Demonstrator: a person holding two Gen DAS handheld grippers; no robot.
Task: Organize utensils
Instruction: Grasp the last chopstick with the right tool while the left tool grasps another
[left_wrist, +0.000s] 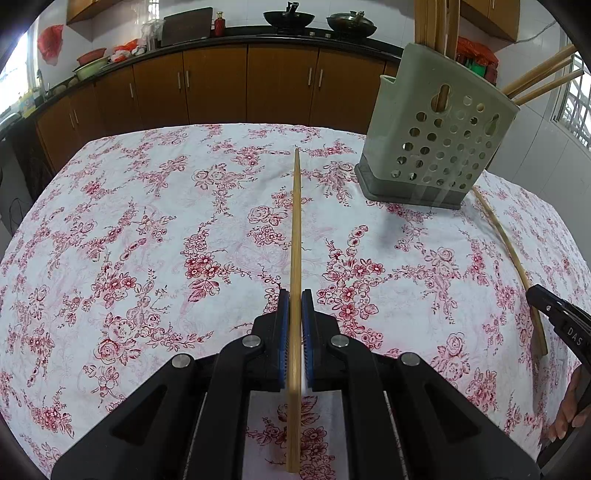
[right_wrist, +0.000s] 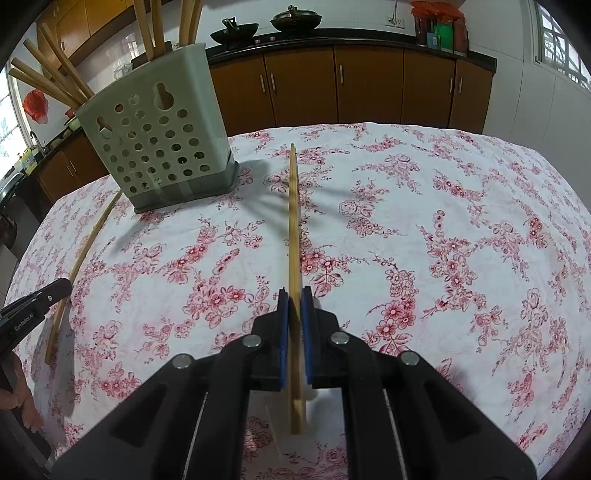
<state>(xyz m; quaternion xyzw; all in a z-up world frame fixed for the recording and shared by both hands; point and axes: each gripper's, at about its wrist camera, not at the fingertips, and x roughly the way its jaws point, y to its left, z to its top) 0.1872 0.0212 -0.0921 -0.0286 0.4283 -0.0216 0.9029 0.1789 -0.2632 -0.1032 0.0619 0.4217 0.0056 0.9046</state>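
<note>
Both claws, the left claw (left_wrist: 294, 301) and the right claw (right_wrist: 294, 301), each pinch one chopstick (left_wrist: 295, 236) pointing forward. Between them, ahead, stands the holder (left_wrist: 436, 147), equally near both.

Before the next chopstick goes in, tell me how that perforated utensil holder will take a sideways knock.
The utensil holder looks like thin, light plastic, so it would probably slide on the tablecloth easily. It is tall, with long chopsticks leaning out of the top, so a high knock might tip it. Its wider dark base should help somewhat.
</note>
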